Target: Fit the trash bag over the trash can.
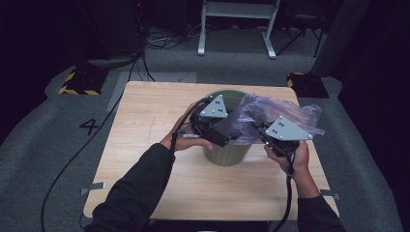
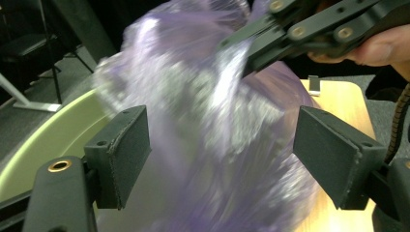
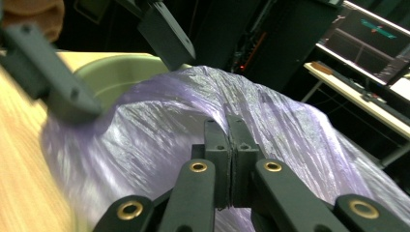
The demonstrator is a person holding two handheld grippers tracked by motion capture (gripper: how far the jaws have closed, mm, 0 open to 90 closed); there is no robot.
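purple bag draped over green bin rim, trailing toward right. right gripper pinches its film; left gripper jaws apart, bag between, nearer the bin mouth.

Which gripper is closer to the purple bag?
Right. The right gripper is pinching the purple bag with shut jaws. The left gripper has open jaws on either side of the bag, pads apart from it.

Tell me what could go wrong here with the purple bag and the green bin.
The left tongs are open around the purple bag, so only the shut right tongs pinch the film; it could slip or tear. Pulling sideways on the bag might also tip the green bin.
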